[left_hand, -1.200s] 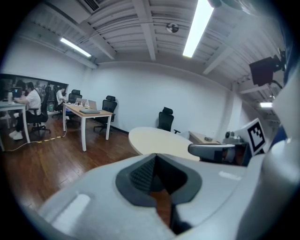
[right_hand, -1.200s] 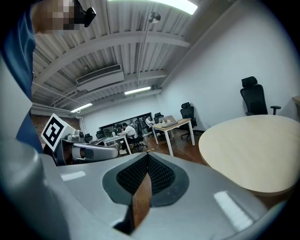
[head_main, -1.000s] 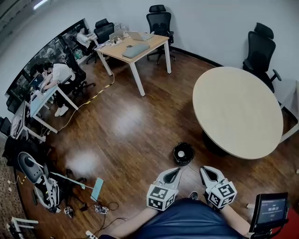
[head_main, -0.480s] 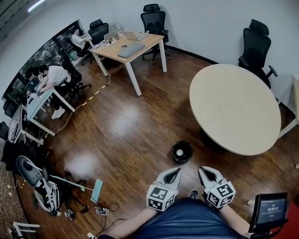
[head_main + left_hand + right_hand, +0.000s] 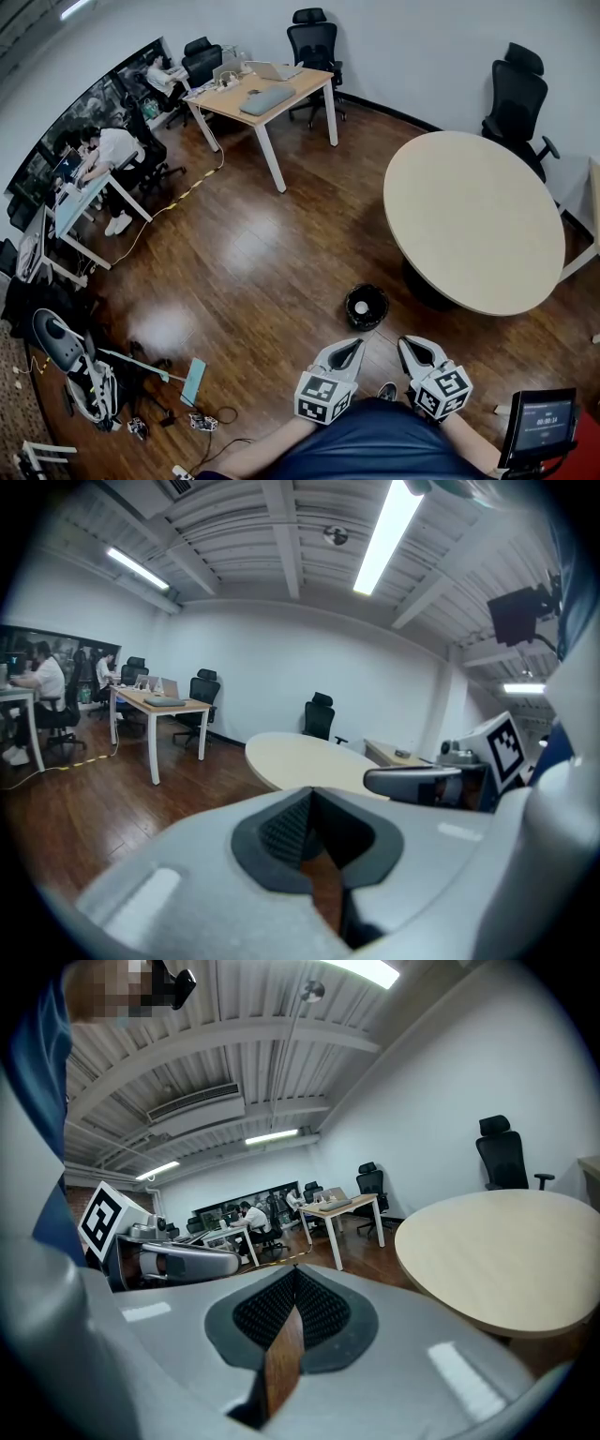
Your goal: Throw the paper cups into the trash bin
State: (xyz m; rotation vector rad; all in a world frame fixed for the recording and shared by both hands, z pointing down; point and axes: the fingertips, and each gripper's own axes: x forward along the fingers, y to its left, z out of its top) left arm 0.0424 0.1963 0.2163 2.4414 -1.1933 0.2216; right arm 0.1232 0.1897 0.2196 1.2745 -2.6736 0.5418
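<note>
left hand-held gripper (image 5: 355, 342) and right hand-held gripper (image 5: 407, 339) clenched, empty | paper cup (image 5: 362, 307) in trash bin (image 5: 382, 313): likely light, crushable; pinch rim gently

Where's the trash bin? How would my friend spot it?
Look for the big round pale table on the right in the head view. On the wood floor beside its dark base stands the trash bin. It is the only small round black tub there, with something white inside.
</note>
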